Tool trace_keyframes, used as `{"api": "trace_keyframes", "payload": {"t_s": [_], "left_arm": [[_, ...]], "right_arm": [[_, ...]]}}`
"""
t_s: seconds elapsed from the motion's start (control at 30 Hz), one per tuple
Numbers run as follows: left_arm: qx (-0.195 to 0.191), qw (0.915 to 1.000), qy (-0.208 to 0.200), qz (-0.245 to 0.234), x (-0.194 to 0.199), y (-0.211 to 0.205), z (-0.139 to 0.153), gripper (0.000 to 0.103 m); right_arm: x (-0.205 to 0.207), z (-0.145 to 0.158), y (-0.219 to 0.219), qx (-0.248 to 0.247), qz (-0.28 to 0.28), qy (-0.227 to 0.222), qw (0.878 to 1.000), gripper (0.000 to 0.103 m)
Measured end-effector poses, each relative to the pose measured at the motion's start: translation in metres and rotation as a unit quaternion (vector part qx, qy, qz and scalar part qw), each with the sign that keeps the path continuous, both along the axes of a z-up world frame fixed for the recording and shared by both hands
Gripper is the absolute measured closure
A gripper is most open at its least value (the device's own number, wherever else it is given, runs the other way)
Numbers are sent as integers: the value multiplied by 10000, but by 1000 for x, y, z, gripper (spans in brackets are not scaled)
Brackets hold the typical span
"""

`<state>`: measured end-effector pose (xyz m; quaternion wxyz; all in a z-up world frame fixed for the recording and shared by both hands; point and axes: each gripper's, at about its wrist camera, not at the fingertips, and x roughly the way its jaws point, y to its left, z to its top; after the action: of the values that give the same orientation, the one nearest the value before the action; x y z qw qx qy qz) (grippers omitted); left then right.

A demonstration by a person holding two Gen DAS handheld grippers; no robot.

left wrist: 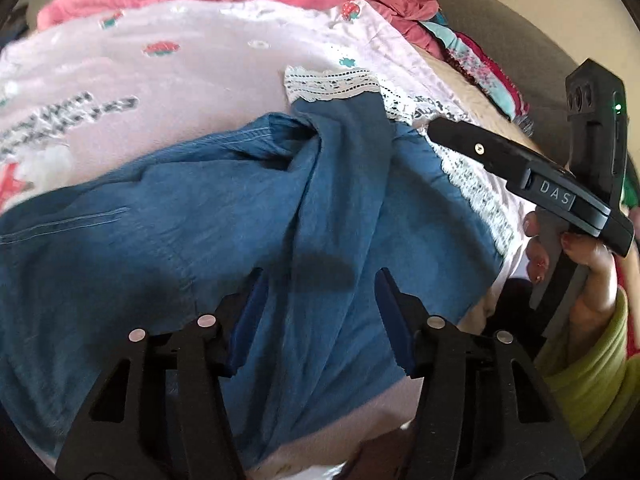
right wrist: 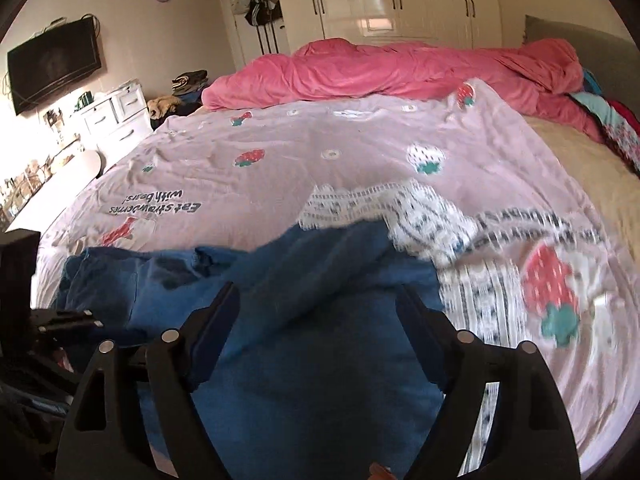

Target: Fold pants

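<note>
Blue denim pants (left wrist: 248,208) with white lace cuffs (left wrist: 332,86) lie rumpled on the pink strawberry-print bedspread (left wrist: 168,80). My left gripper (left wrist: 320,300) is open and empty, its fingers just above the blue cloth. The right gripper's body (left wrist: 528,176) shows at the right of the left wrist view, held in a hand over the pants' right edge. In the right wrist view the pants (right wrist: 320,320) lie under my right gripper (right wrist: 316,312), which is open and empty. The lace cuffs (right wrist: 360,208) lie beyond it.
A rumpled pink duvet (right wrist: 400,68) lies along the far side of the bed. Colourful clothes (right wrist: 616,128) are piled at the right by the headboard. White drawers (right wrist: 116,116), a wall TV (right wrist: 52,68) and wardrobes (right wrist: 400,0) stand beyond the bed.
</note>
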<state>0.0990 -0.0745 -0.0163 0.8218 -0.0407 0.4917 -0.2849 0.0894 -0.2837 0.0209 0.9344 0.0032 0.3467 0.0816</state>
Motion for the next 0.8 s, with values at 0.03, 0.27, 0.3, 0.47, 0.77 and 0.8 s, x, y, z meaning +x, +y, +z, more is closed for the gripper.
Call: {"api": "trace_keyframes", "payload": {"t_s": [0.03, 0.27, 0.3, 0.47, 0.77, 0.8], "left_arm": [[-16, 10000, 3, 8, 1, -2, -2, 56], [-648, 9979, 42, -73, -1, -1, -10, 95], [-715, 9974, 33, -105, -2, -2, -10, 97], [-921, 9952, 2, -335, -14, -8, -11, 98], [-1036, 9941, -10, -332, -19, -5, -7, 98], [-1016, 9943, -25, -325, -18, -6, -7, 98]], "right_arm": [[5, 1, 3, -41, 32, 18, 10000, 24], [59, -6, 31, -276, 185, 449, 9984, 23], [69, -8, 34, -298, 164, 513, 9981, 23], [114, -22, 54, -759, 62, 863, 9934, 23], [168, -57, 76, -1689, -301, 1228, 9775, 23], [172, -60, 76, -1775, -363, 1276, 9751, 23]]}}
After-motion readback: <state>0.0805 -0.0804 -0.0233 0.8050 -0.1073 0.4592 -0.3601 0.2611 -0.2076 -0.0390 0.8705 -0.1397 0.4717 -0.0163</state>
